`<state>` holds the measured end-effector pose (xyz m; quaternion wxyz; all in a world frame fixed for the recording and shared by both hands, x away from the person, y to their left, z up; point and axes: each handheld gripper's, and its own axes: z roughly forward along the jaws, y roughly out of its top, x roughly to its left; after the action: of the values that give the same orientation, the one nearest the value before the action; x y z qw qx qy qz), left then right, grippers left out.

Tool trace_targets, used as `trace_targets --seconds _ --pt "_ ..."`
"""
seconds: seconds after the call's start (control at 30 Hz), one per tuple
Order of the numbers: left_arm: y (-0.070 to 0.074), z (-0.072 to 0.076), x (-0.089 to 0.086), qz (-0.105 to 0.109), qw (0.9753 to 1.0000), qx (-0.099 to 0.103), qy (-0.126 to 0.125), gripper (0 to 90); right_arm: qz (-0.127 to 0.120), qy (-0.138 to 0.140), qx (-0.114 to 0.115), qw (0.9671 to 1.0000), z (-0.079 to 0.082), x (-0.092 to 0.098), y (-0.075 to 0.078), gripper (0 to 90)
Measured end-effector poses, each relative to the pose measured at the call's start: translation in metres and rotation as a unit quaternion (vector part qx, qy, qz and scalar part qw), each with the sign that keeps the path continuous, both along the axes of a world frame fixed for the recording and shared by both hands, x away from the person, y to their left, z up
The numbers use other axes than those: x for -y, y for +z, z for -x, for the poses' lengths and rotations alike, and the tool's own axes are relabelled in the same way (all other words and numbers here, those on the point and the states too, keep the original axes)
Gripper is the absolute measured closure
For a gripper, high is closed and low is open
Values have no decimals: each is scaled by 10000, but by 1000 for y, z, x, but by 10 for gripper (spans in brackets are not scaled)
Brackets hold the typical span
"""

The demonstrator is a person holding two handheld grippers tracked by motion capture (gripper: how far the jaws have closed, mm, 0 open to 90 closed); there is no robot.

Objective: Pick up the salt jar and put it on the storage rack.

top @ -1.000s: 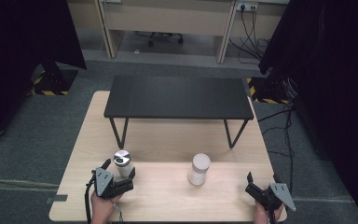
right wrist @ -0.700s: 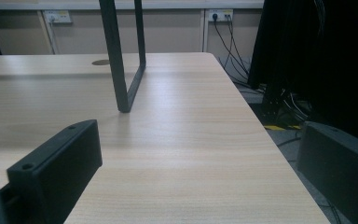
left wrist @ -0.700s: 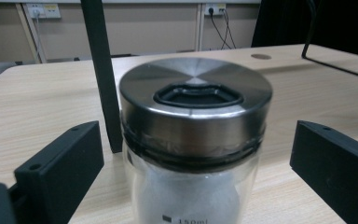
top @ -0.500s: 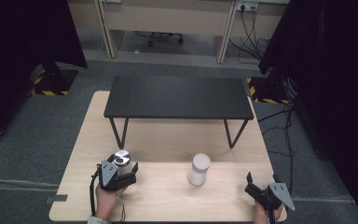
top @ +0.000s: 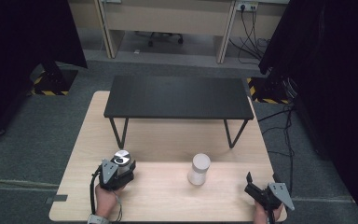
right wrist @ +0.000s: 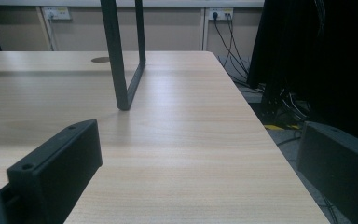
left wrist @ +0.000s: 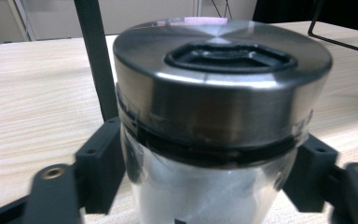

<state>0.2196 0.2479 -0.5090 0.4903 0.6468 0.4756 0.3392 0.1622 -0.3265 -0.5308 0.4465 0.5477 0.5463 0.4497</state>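
A steel canister (top: 121, 157) with a brushed metal lid (left wrist: 223, 51) stands at the front left of the wooden table (top: 168, 198). My left gripper (top: 119, 167) is shut on it, one black jaw pressed to each side of its body (left wrist: 205, 196) just below the lid. A white cylinder (top: 199, 169) stands upright near the middle of the table's front half, untouched. At the front right corner my right gripper (top: 260, 183) rests low and open; in the right gripper view its jaws (right wrist: 191, 154) stand wide apart over bare wood.
A low black bench (top: 179, 97) on thin metal legs (right wrist: 121, 60) spans the back half of the table. The table's right edge (right wrist: 279, 154) lies just beside my right gripper, with cables and dark curtains beyond. A bench leg (left wrist: 95, 60) rises behind the canister.
My left gripper has slid forward until its jaws took the steel canister between them. The canister, the white cylinder and the right gripper have stayed where they were.
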Motion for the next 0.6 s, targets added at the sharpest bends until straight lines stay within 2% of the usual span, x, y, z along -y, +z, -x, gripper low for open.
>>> trace_targets --seconds 0.07,0.6 --pt "-1 -1 -2 15 10000 6 -57 300 4 0 -1 10000 0 0 0 3" --pt "1 0 -1 -21 9999 -6 -121 307 38 -4 -22 10000 0 -1 1 4"
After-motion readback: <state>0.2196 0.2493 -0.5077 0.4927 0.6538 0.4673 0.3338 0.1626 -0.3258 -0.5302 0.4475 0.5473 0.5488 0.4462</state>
